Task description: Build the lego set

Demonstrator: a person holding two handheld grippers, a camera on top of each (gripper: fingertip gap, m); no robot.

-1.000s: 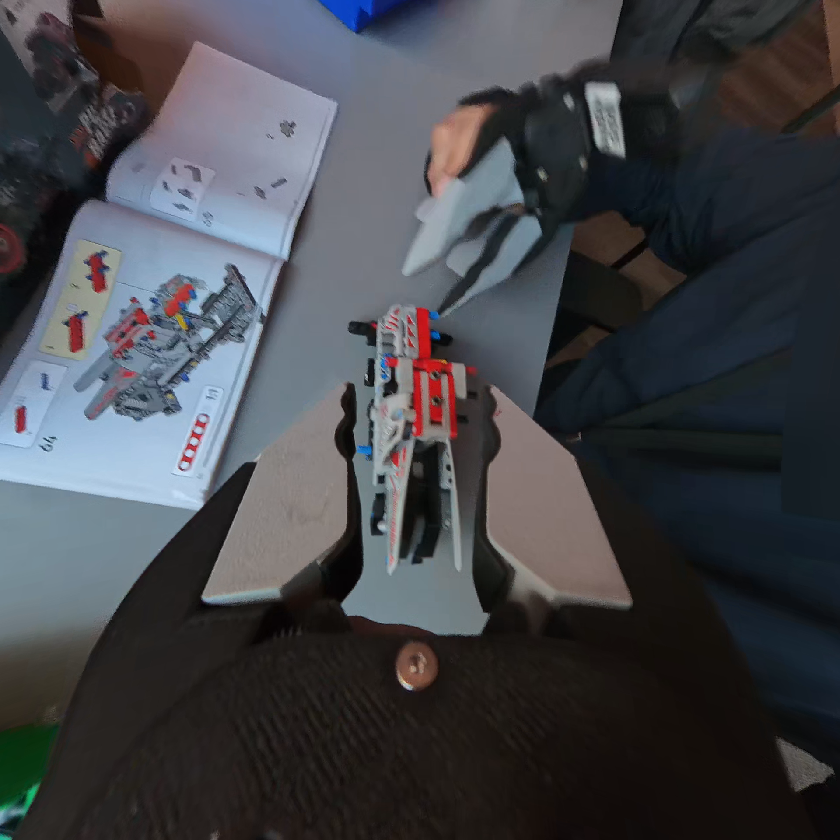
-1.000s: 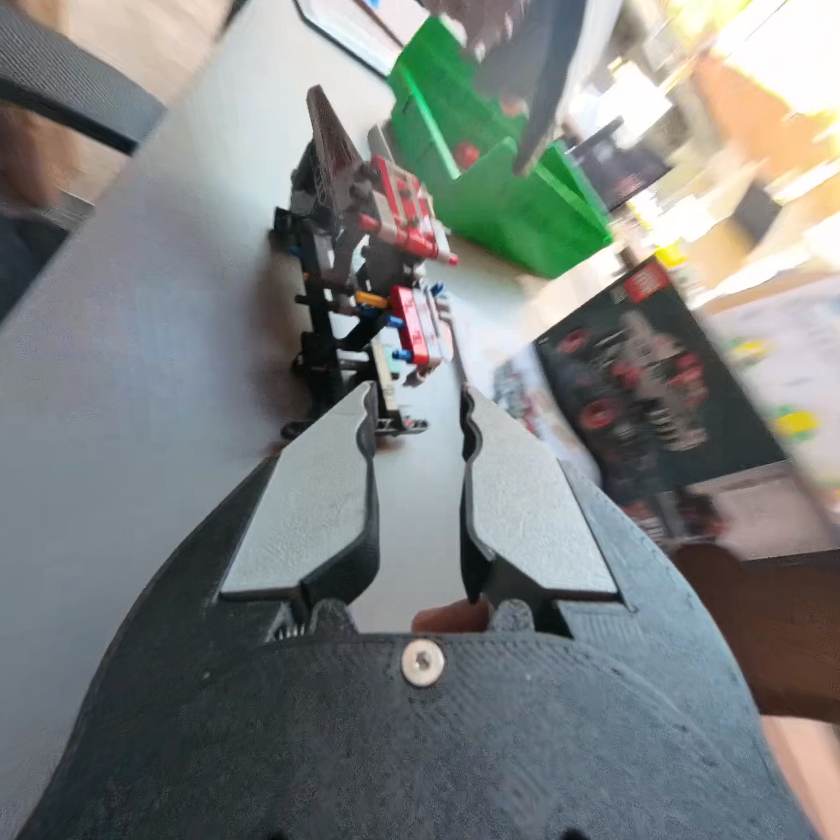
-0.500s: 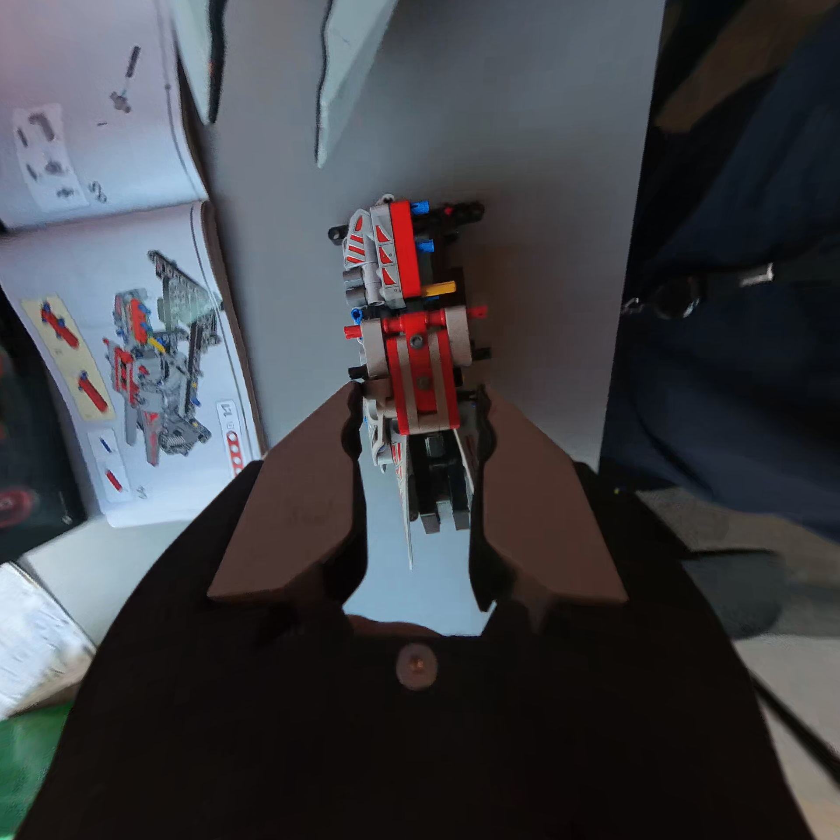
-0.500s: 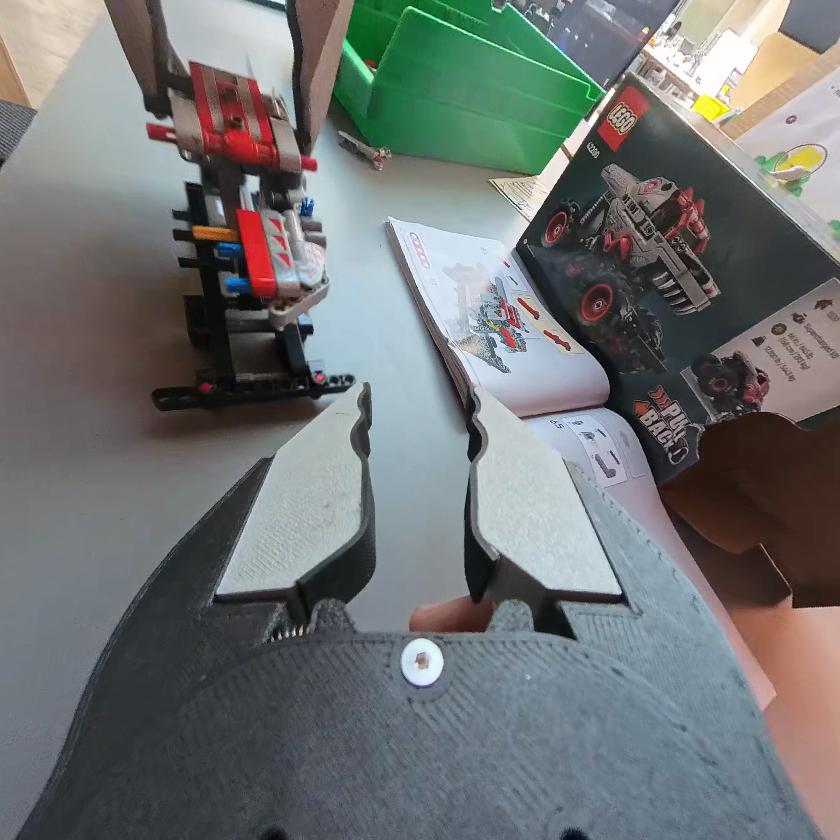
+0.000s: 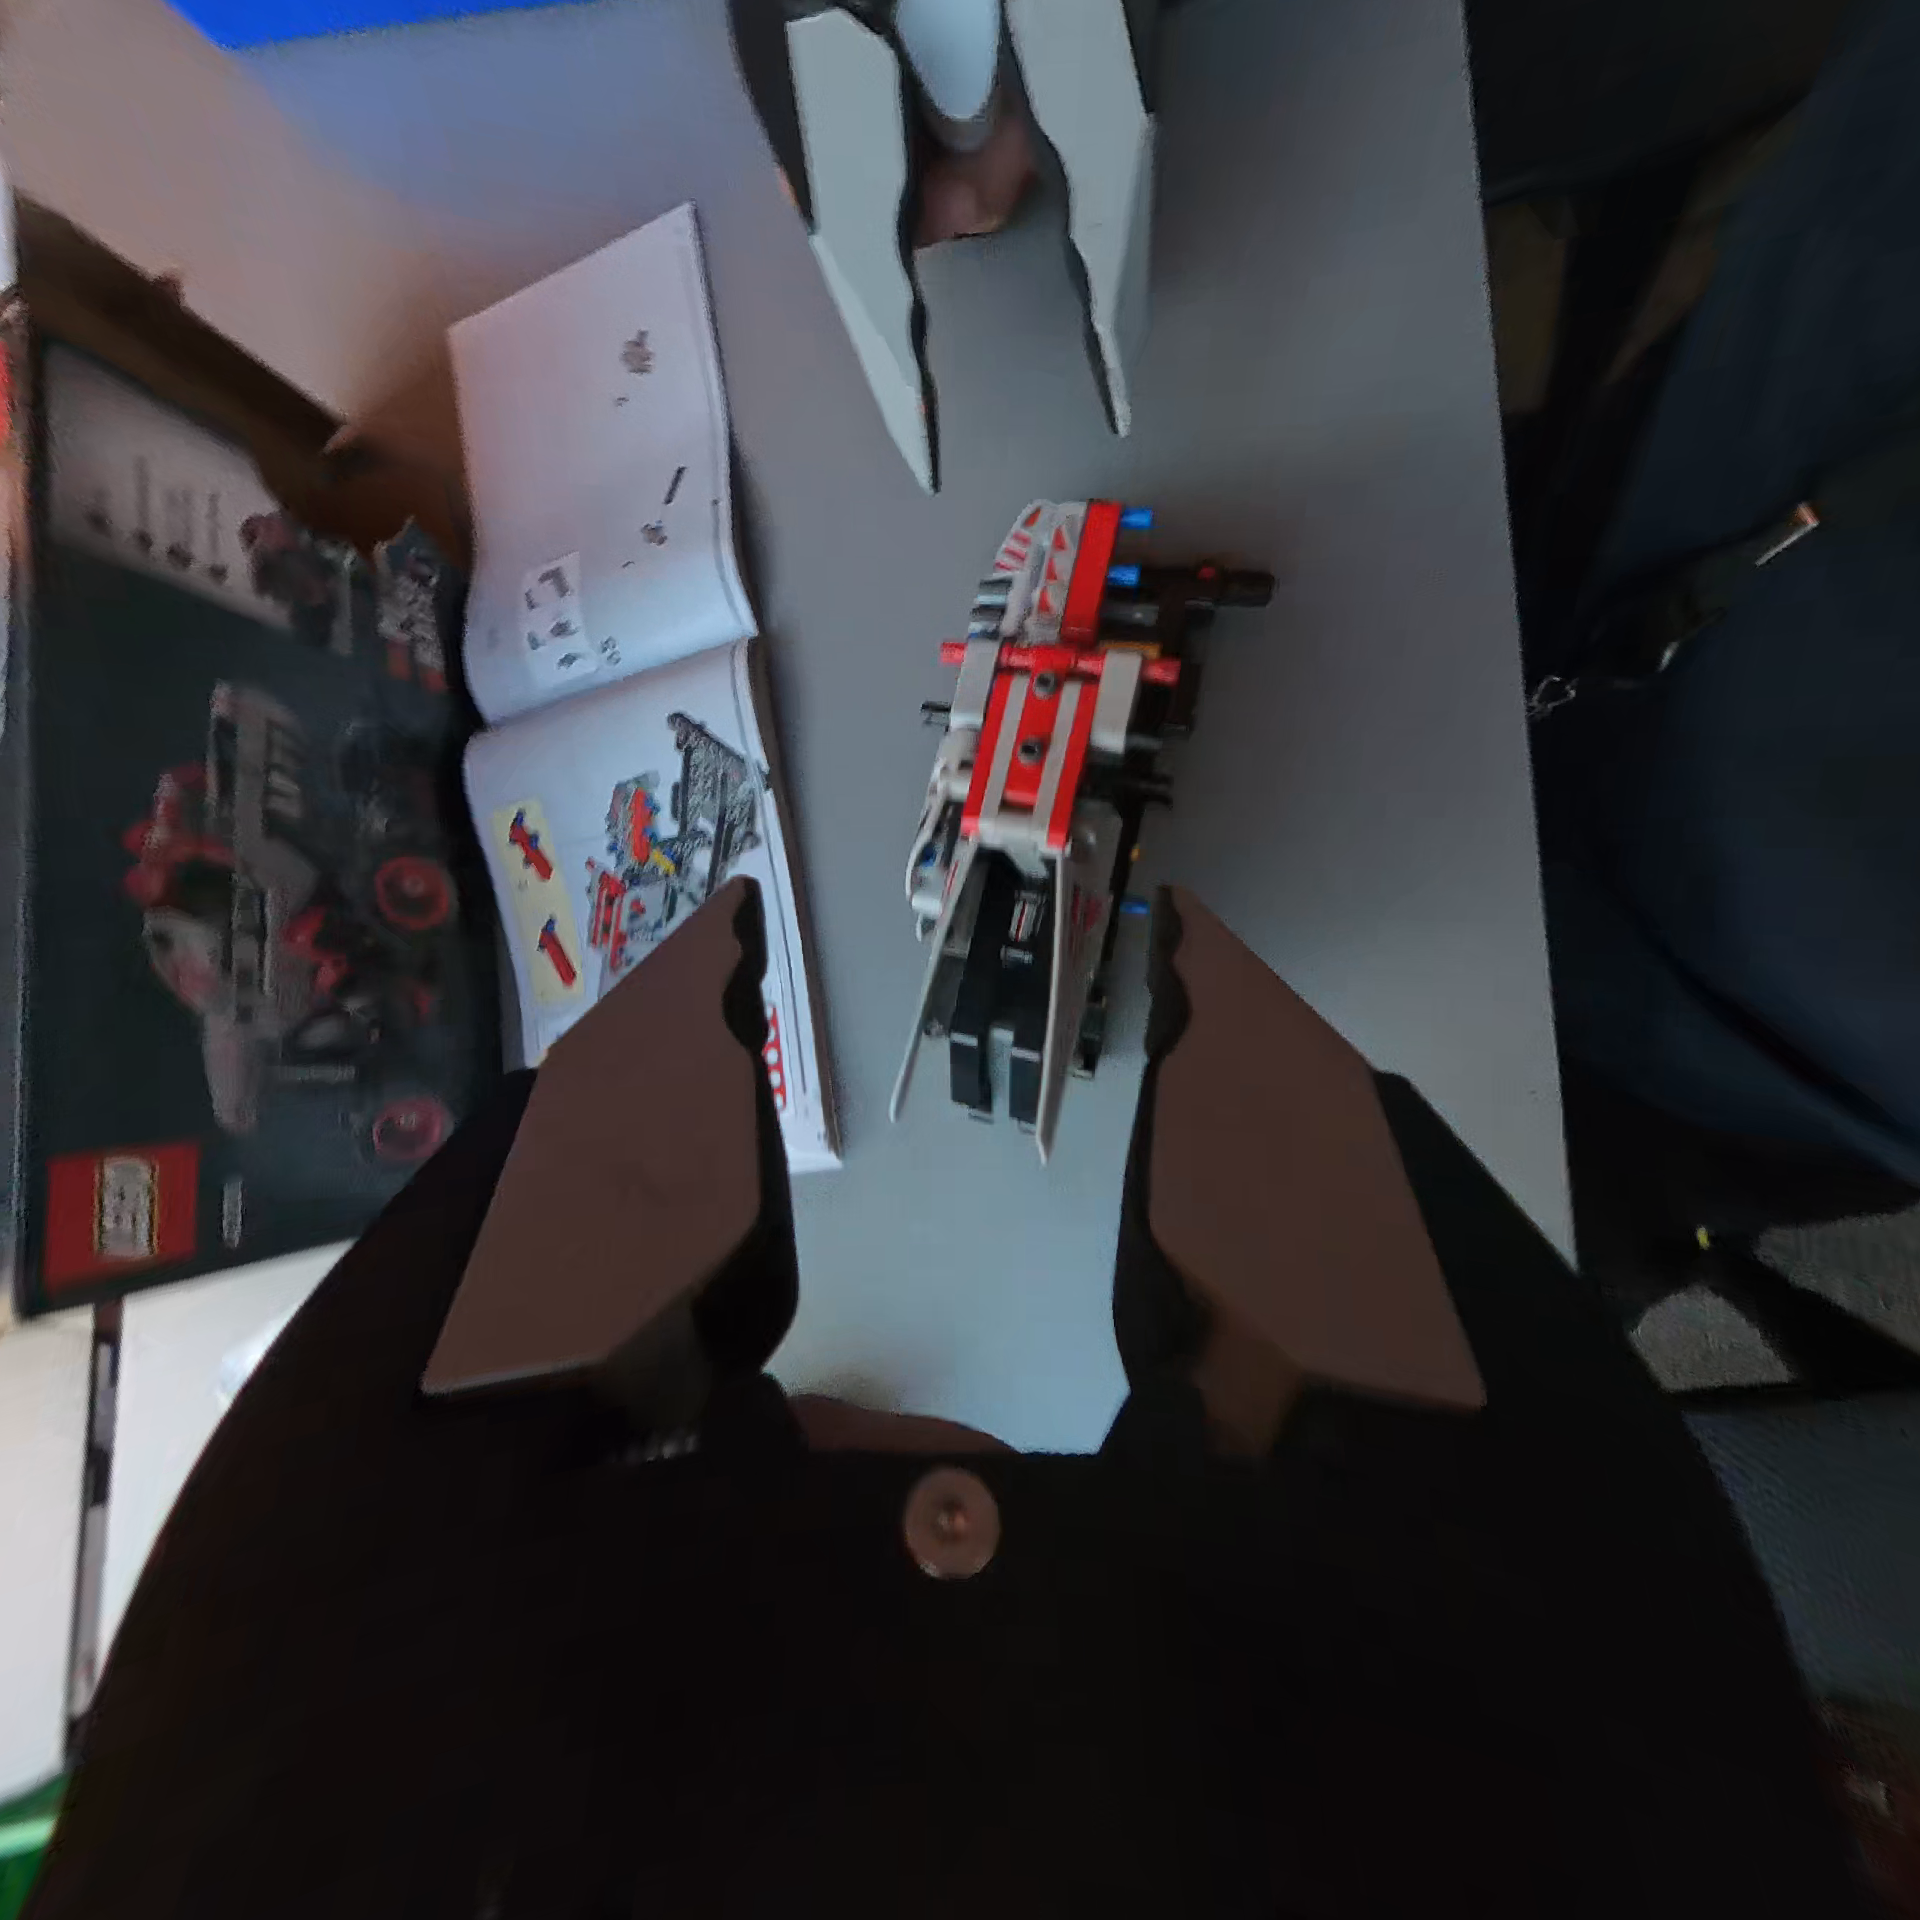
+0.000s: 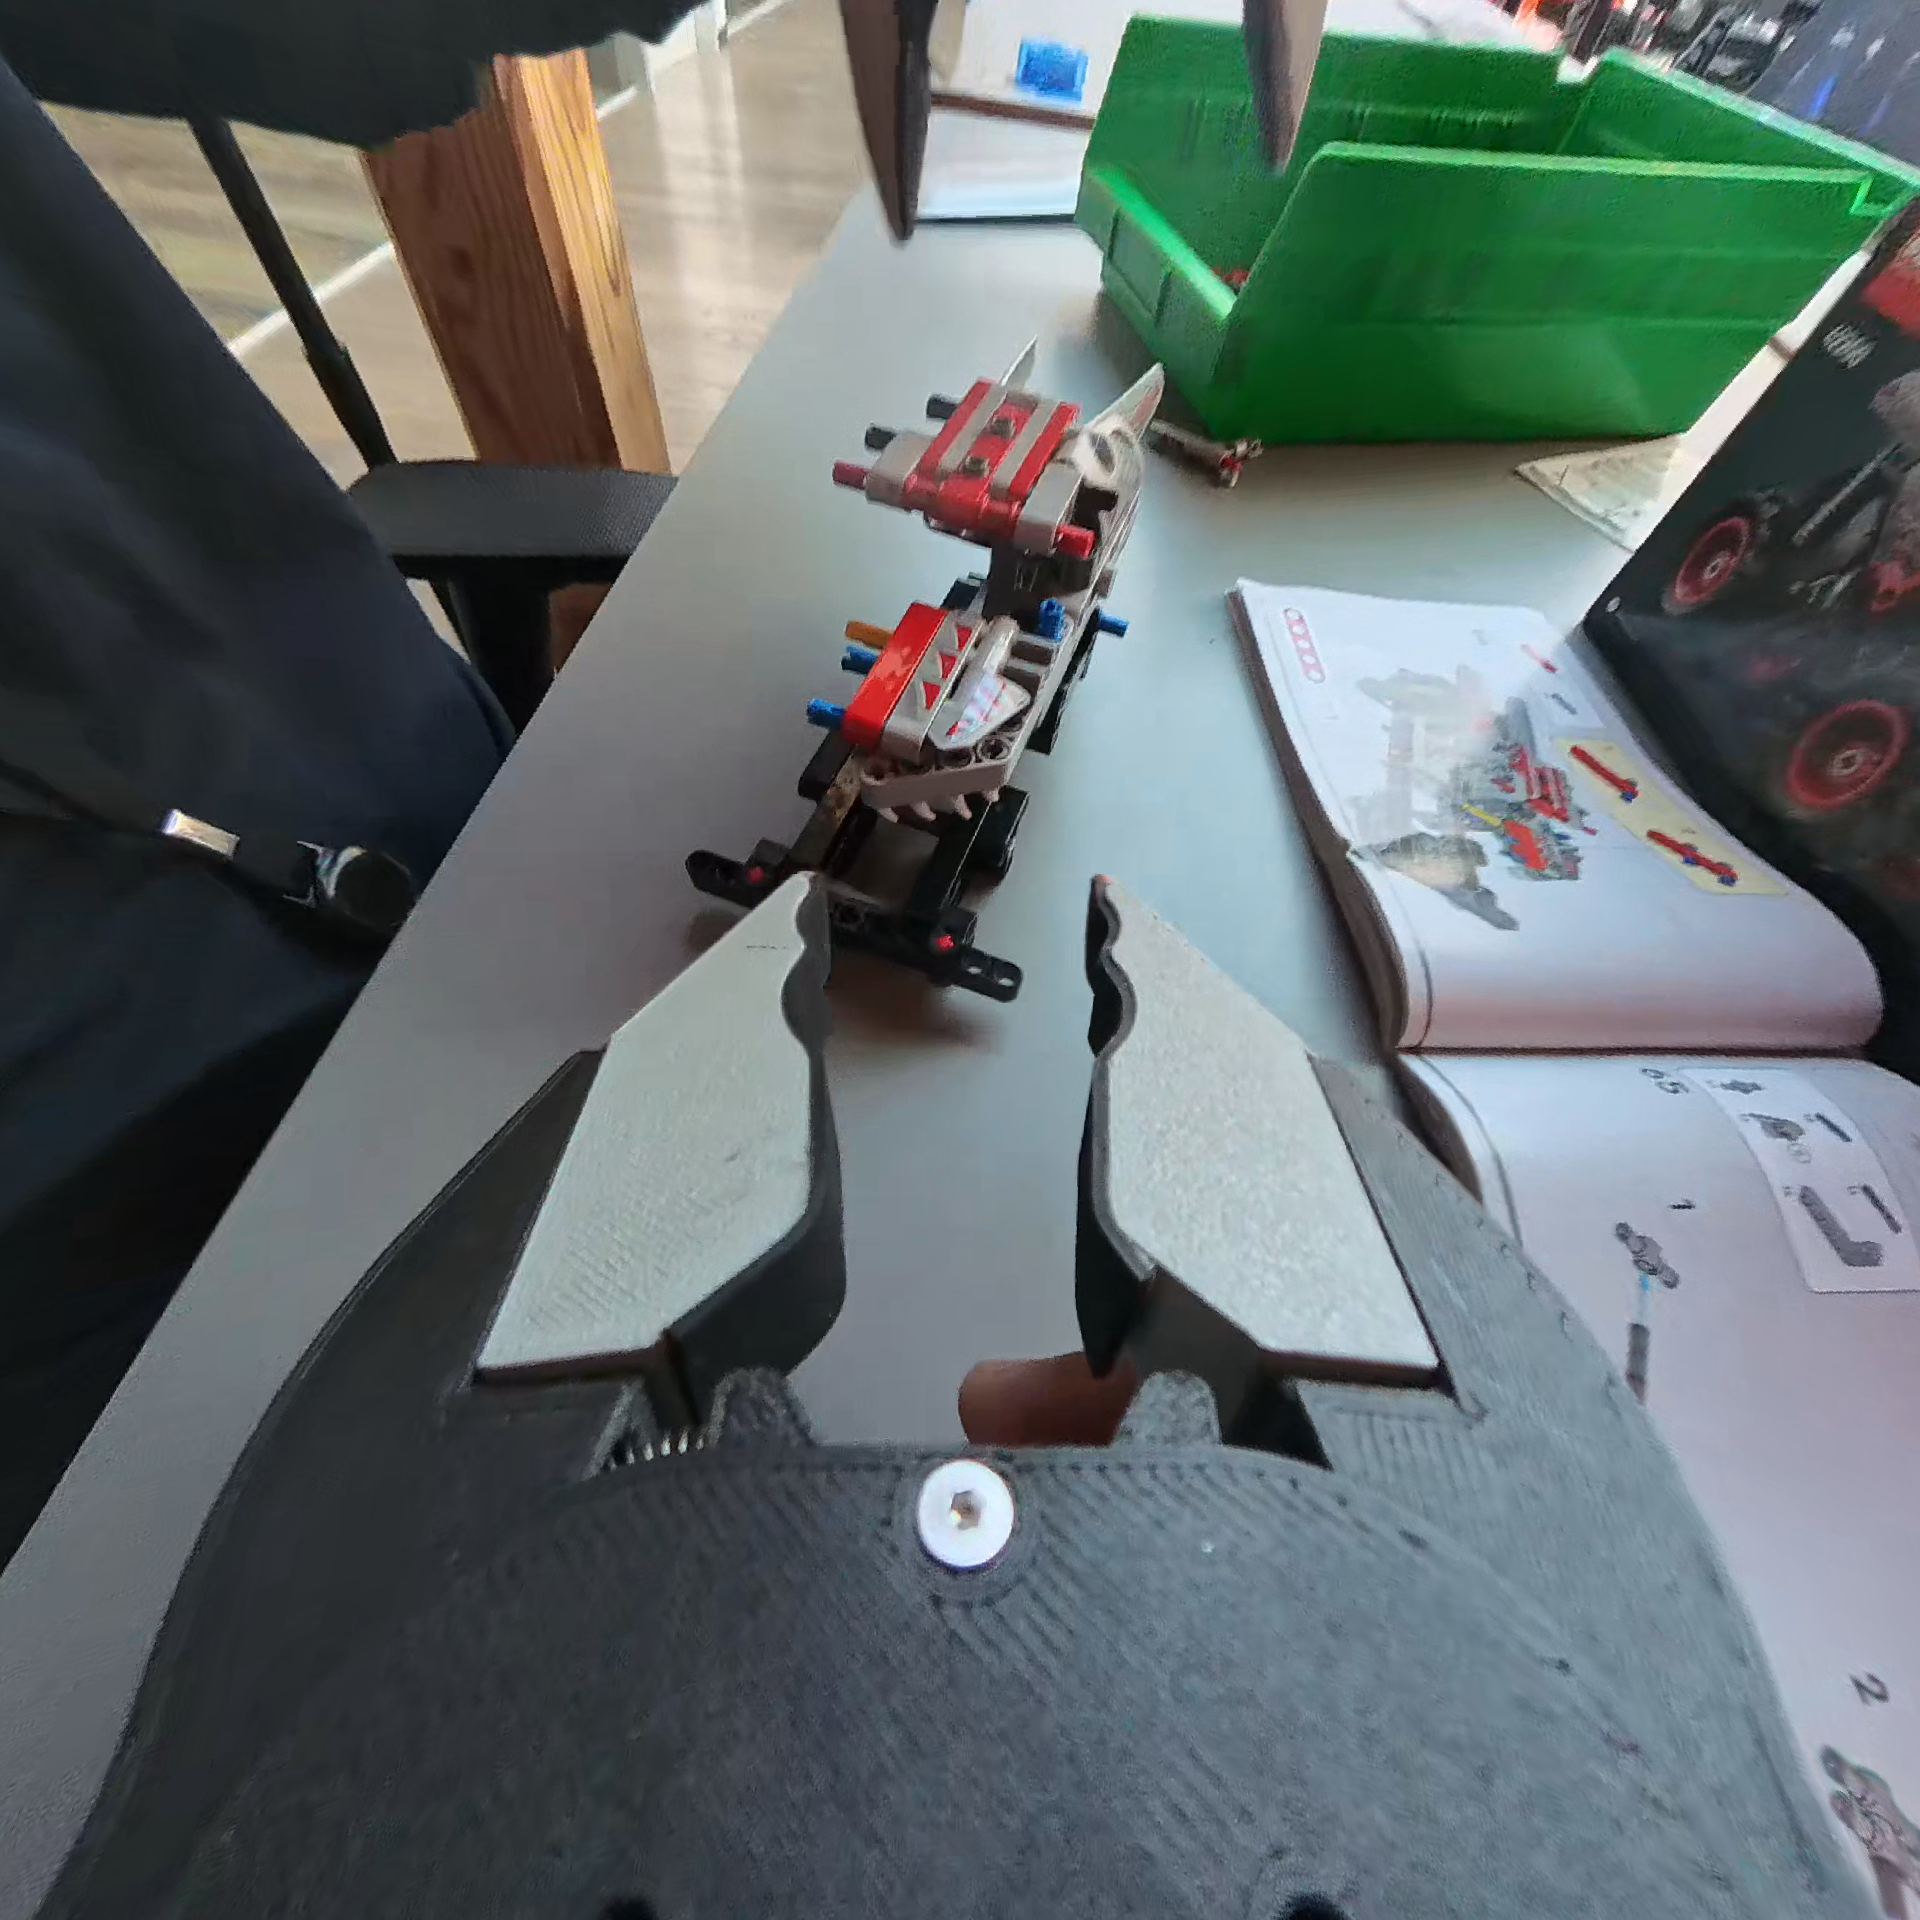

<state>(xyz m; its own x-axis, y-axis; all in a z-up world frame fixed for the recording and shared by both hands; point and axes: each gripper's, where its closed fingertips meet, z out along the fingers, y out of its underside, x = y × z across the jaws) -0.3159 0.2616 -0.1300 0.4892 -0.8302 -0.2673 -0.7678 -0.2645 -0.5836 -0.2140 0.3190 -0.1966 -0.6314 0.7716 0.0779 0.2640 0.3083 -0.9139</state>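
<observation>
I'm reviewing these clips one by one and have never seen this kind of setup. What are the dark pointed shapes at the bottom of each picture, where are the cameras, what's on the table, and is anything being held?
There is no robot arm. A person holds a two-finger tool in each hand, and a camera on each tool looks forward along its fingers. The dark shapes are those fingers: the left gripper in one picture, the right gripper in the other. Each also shows far off in the other's view. Both are open and hold nothing. On the grey table stands a half-built red, grey and black lego model, between the two grippers. Beside it lie an open instruction booklet, the set's dark box and a green bin. The dark blue cloth at the table's edge is the person's clothing.
</observation>
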